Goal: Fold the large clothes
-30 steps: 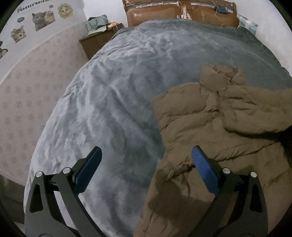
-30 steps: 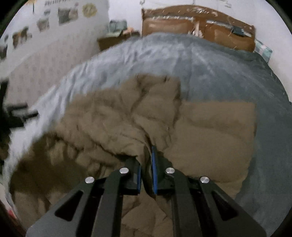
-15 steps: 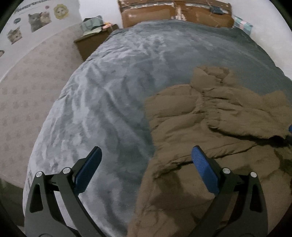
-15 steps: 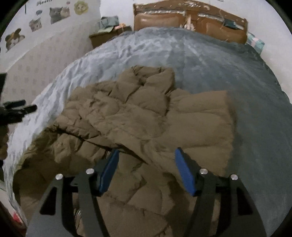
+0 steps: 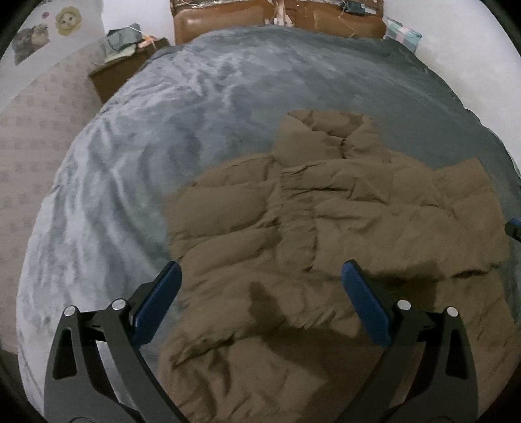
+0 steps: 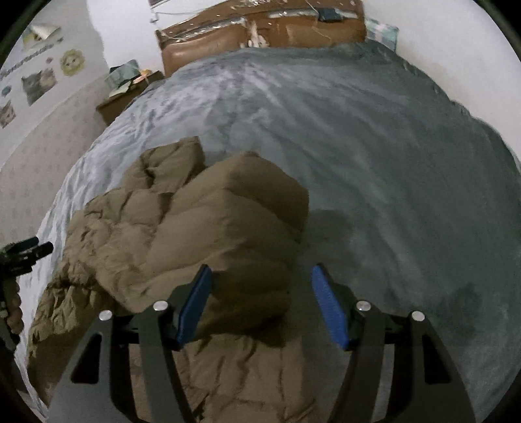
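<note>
Both the left gripper (image 5: pixel 260 293) and right gripper (image 6: pixel 259 296) hover with fingers wide, holding nothing; the puffy brown jacket (image 5: pixel 325 227) near the bed's (image 5: pixel 195 130) foot edge may spring unfolded.

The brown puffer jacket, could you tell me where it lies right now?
The brown puffer jacket lies spread on the grey blanket, at the near right of the left wrist view, far from the headboard.

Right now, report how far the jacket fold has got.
Done: one side of the brown puffer jacket lies folded over its body on the grey blanket. In hand: nothing; left gripper and right gripper are both open. Left: other side, final folds.
</note>
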`<state>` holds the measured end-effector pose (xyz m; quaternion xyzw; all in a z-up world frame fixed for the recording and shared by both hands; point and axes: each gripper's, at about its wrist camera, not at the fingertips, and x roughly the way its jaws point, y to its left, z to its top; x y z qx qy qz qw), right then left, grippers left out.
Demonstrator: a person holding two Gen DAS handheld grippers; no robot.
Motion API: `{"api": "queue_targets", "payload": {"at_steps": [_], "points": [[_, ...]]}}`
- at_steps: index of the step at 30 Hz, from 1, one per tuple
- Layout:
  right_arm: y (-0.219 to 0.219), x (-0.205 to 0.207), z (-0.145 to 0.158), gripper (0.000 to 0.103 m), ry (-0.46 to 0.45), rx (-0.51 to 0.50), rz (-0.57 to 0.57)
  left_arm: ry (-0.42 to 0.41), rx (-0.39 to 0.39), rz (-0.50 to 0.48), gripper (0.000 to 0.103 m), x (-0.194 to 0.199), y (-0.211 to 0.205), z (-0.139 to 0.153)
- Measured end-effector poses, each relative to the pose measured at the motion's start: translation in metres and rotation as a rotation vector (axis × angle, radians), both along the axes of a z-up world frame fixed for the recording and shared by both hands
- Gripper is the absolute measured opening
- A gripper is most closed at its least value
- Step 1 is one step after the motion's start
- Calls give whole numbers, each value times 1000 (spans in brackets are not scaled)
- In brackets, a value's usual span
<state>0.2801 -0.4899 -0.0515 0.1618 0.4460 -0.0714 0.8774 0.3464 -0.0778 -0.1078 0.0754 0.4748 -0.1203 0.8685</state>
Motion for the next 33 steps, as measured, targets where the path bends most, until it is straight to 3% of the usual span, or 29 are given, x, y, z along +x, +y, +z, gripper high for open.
{"api": "queue_targets", "payload": {"at_steps": [9,13,16,21,24,29,33], "points": [[-8,30,-33,64,31,106,16,39,14,-82,98,39,-42,-26],[1,43,-50,49,63,115,58,94,-16,-113,96,43,-54,-45],[11,50,-56,36,73,92,70,104,-24,-116,79,45,-56,-53],[27,56,-49,14,53,33,94,124,-100,-109,35,49,-45,-50],[37,55,-37,10,22,14,100,110,-100,-89,27,46,-39,-41],[74,63,-12,9,-24,3,169,44,-56,-47,26,18,-5,-16],[112,73,-15,2,-2,-12,259,5,8,-11,27,-5,38,-9]]}}
